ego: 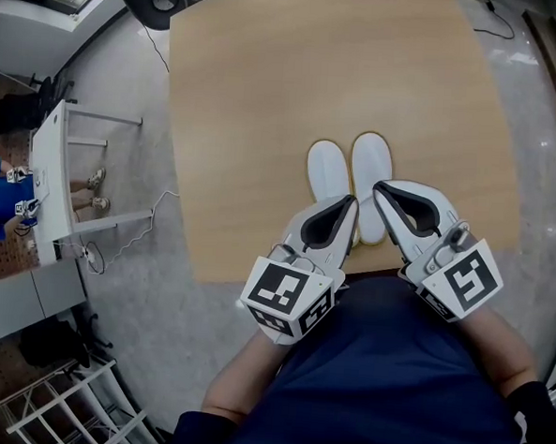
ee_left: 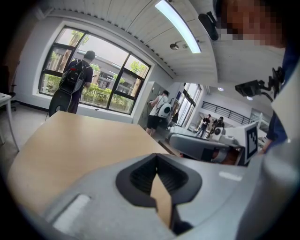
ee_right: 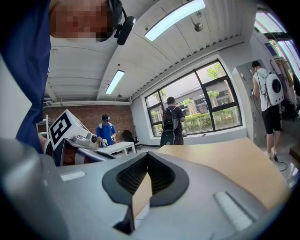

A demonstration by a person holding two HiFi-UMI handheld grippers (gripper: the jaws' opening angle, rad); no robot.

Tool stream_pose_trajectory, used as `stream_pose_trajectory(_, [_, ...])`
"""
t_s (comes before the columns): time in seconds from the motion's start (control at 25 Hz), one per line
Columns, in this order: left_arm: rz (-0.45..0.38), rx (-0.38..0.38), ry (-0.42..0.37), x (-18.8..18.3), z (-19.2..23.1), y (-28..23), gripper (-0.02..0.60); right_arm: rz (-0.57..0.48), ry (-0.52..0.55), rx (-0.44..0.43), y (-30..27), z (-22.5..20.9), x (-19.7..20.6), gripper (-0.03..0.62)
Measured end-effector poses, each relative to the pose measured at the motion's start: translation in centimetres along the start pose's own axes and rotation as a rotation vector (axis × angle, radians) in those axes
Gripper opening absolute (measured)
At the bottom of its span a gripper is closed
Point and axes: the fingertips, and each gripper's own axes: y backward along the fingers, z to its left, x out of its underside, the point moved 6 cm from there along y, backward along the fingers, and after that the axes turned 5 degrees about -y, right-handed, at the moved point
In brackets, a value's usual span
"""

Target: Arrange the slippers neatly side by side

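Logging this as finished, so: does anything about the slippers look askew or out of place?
Nothing stands out. The left slipper and right slipper lie parallel, close together, on the wooden table; their heels are hidden behind the left gripper and right gripper.

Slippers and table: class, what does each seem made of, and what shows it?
Slippers: white and matte, probably soft fabric or foam, with thin tan edging at the sole. Table: smooth pale wood or wood-look laminate, with an even tan tone and faint grain.
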Motion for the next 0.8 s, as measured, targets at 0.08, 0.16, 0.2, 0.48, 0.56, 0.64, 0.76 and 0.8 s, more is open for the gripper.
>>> stream_pose_trajectory(0.08, [-0.008,0.000,0.002,-0.1,0.0,0.3,0.003,0.006,0.001,-0.008,-0.1,0.5,-0.2,0.011])
stream_pose_trajectory(0.16, [-0.009,-0.003,0.006,-0.2,0.2,0.4,0.003,0.013,0.000,-0.009,-0.2,0.5,-0.3,0.011])
stream_pose_trajectory(0.2, [-0.008,-0.005,0.008,-0.1,0.3,0.4,0.003,0.015,-0.001,-0.010,-0.3,0.4,-0.2,0.011])
stream_pose_trajectory(0.48, [0.009,-0.016,0.017,0.8,0.5,0.0,0.003,0.024,-0.014,-0.016,-0.3,0.1,0.6,0.011])
stream_pose_trajectory(0.56, [0.011,-0.016,0.016,0.7,0.0,0.0,0.003,0.024,-0.014,-0.017,0.1,0.1,0.4,0.011])
stream_pose_trajectory(0.64, [0.012,-0.014,0.014,0.4,-0.5,-0.1,0.003,0.025,-0.015,-0.015,0.6,0.1,0.1,0.011])
stream_pose_trajectory(0.76, [0.015,-0.011,0.012,0.5,-0.7,-0.2,0.003,0.024,-0.014,-0.009,0.7,-0.1,0.2,0.011])
stream_pose_trajectory(0.8, [0.017,-0.012,0.012,0.6,-0.6,-0.2,0.003,0.019,-0.010,-0.007,0.7,-0.2,0.3,0.011])
